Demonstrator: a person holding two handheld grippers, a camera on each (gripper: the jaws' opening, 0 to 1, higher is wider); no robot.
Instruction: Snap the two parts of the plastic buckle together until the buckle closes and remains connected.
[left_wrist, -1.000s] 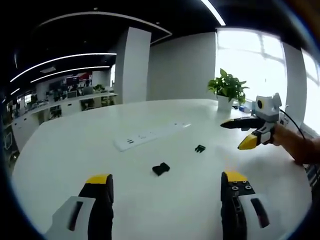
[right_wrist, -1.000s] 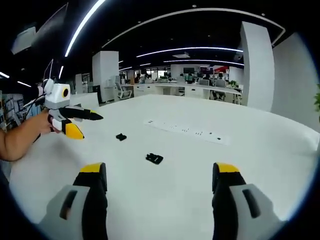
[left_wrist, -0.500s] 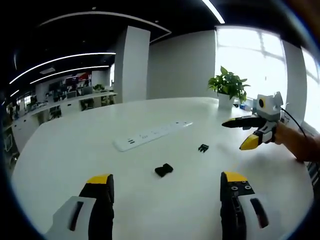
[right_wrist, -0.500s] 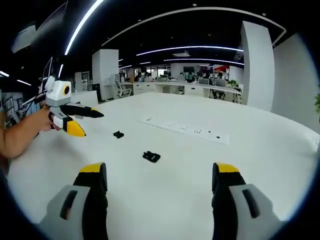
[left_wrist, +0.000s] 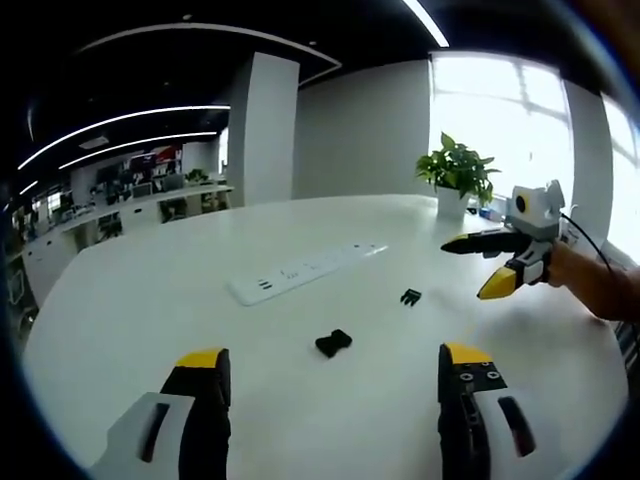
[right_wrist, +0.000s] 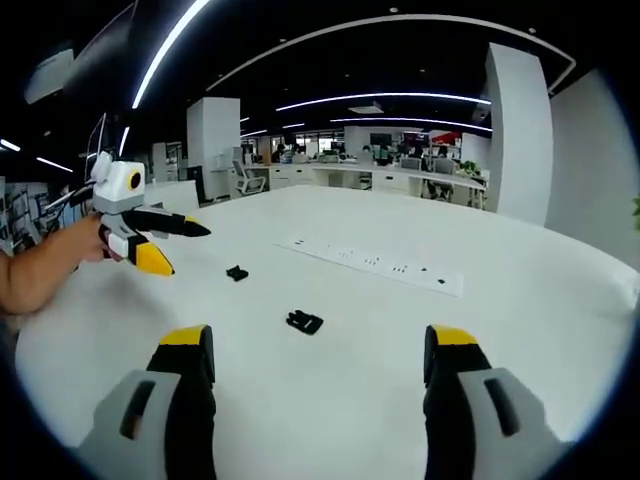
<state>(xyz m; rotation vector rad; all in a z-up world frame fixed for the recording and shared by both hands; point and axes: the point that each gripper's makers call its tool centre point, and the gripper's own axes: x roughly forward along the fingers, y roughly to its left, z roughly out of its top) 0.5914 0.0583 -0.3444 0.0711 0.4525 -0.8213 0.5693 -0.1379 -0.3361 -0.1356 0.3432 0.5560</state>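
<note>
Two black buckle parts lie apart on the white table (left_wrist: 130, 320). In the left gripper view the blocky part (left_wrist: 334, 343) lies just beyond my open left gripper (left_wrist: 333, 362), and the smaller pronged part (left_wrist: 410, 297) lies farther right. My right gripper (left_wrist: 463, 271) hovers past it, its jaws apart and empty. In the right gripper view my right gripper (right_wrist: 318, 338) stands open, with the pronged part (right_wrist: 304, 322) just ahead. The blocky part (right_wrist: 237, 273) lies farther left, near my left gripper (right_wrist: 188, 250), which is open and empty.
A long white power strip (left_wrist: 300, 270) (right_wrist: 375, 262) lies across the table beyond the parts. A potted plant (left_wrist: 457, 175) stands at the far edge by the window. The person's forearms (left_wrist: 600, 290) (right_wrist: 40, 270) reach in from the sides.
Both views have drifted a little, so the buckle parts sit slightly nearer the jaws. The parts have not moved on the table, and both grippers stay open.
</note>
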